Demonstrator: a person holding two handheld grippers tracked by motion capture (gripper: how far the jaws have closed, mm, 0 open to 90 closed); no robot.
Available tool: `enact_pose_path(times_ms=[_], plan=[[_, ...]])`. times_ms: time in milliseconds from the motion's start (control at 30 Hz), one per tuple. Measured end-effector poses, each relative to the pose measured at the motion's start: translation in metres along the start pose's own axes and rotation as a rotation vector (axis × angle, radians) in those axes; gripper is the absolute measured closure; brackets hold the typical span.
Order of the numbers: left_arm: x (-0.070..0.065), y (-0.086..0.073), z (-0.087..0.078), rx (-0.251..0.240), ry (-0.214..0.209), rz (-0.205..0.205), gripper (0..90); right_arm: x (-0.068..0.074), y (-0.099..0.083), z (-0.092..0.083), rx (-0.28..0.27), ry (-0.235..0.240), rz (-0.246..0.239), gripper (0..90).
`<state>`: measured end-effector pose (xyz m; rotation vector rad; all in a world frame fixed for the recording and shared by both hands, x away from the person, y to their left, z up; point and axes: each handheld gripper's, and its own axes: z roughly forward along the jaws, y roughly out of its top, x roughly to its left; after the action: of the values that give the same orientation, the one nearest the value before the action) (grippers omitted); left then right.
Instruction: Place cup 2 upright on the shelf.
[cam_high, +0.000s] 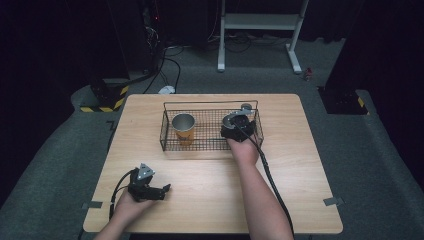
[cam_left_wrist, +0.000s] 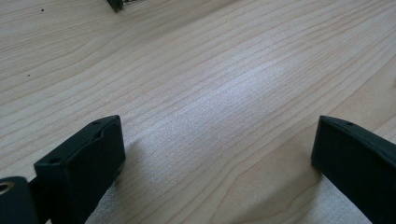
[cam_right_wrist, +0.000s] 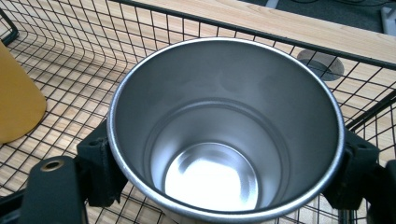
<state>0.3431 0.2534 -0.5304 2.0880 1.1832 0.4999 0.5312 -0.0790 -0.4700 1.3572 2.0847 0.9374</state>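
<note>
- Right then, the right gripper (cam_right_wrist: 224, 172) was inside the wire basket (cam_high: 167, 131), at its right end, and its two black jaws pinched a steel cup (cam_right_wrist: 224, 126) from both sides.
- One jaw pressed on each side of the cup near the rim, likely so the round cup could not slip out or roll.
- The steel cup stood mouth up and was empty; you could see its shiny bottom.
- I could not tell if the cup sat on the basket floor or hung just above it.
- A second cup with a yellow-orange body (cam_high: 184, 128) stood upright in the left part of the basket, well apart from the held one, so there was room for both.
- My guess was that cups were being put into the basket or taken out; the pictures did not say which.
- The left gripper (cam_high: 161, 191) lay low on the wooden table (cam_high: 210, 200), near the front left, well apart from the basket.
- Its jaws were spread wide with only bare wood between them, so it held nothing.
- It looked like it was just waiting there, out of the way of the busy hand.
- A round grey cap (cam_high: 246, 106) sat in the table just behind the basket.
</note>
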Motion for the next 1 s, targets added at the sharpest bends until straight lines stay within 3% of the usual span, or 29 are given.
enact_pose_path(times_ms=[767,1000], plan=[[0.0,0.0,0.0,0.001,-0.002,0.003,3.0,0.01,0.007,0.01,0.08,0.033,-0.019,18.0],[0.0,0.0,0.0,0.001,-0.002,0.003,3.0,0.007,0.007,0.01,0.097,0.034,-0.03,15.7]])
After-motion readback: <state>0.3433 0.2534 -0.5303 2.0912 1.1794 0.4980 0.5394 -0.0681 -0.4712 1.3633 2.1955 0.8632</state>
